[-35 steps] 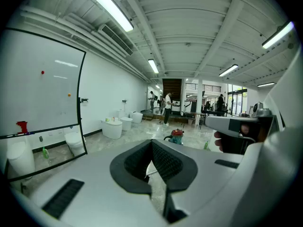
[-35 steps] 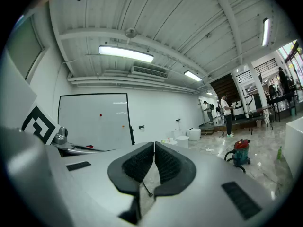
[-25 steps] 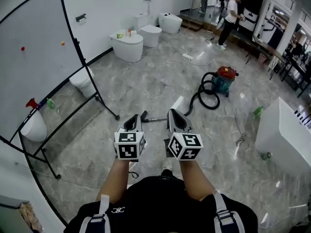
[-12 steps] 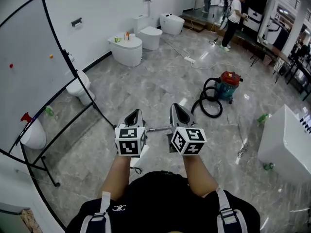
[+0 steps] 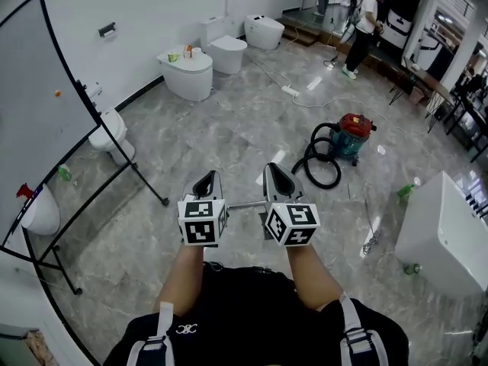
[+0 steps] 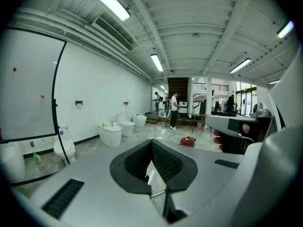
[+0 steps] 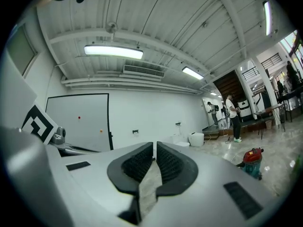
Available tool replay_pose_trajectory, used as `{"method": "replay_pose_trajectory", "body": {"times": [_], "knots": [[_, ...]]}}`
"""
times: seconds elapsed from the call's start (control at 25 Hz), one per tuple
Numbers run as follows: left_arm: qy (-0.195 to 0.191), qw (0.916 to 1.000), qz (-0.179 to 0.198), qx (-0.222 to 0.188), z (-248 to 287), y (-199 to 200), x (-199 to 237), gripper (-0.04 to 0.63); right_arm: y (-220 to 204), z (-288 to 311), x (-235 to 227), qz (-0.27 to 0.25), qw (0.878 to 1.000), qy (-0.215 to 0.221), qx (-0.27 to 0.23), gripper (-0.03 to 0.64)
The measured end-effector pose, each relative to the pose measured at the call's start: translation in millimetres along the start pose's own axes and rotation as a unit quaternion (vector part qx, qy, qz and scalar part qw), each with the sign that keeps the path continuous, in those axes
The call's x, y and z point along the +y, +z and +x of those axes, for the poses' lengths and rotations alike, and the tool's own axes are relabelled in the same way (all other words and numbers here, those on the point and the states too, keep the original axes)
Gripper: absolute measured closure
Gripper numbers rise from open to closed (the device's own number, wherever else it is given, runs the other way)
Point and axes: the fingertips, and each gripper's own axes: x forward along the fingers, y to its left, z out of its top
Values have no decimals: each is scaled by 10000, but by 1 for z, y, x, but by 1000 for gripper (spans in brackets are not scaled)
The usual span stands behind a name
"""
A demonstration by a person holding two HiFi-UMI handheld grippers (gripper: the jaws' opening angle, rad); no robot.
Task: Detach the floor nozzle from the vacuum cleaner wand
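Note:
A thin metal vacuum wand (image 5: pixel 245 203) lies on the grey marble floor and shows between my two grippers in the head view. Its ends are hidden behind them, and I cannot make out the floor nozzle. A short piece of the wand (image 6: pixel 158 193) also shows below the jaws in the left gripper view. A black hose (image 5: pixel 320 162) coils from the red and teal vacuum cleaner (image 5: pixel 352 134) further off to the right. My left gripper (image 5: pixel 206 176) (image 6: pixel 152 143) and right gripper (image 5: pixel 272 168) (image 7: pixel 155 145) are held side by side above the floor. Both are shut and hold nothing.
A whiteboard on a black stand (image 5: pixel 46 120) is at the left, with a small toilet (image 5: pixel 107 139) by it. Several toilets (image 5: pixel 187 71) line the far wall. A white cabinet (image 5: pixel 442 231) stands at the right. A power strip (image 5: pixel 290 90) lies ahead, and people (image 5: pixel 364 21) stand at the back.
Both grippers have travelled forward across the room, still shut. The wand now sits closer, between the gripper bodies. The whiteboard has slid left in view.

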Motion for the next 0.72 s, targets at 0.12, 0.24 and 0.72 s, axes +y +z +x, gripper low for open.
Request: {"method": "replay_pose_trajectory", "body": {"times": [0.12,0.24,0.72], "knots": [[14,10000,-44,83,12,-5,0,589,-3,8,-6,-246,9997,-15,9,603],[43,9999,-58,153,23,-7,6,589,-11,21,-4,-377,9992,71,101,574],[-40,9998,117,179,100,14,51,589,-30,110,-7,-382,9982,337,316,549]]}}
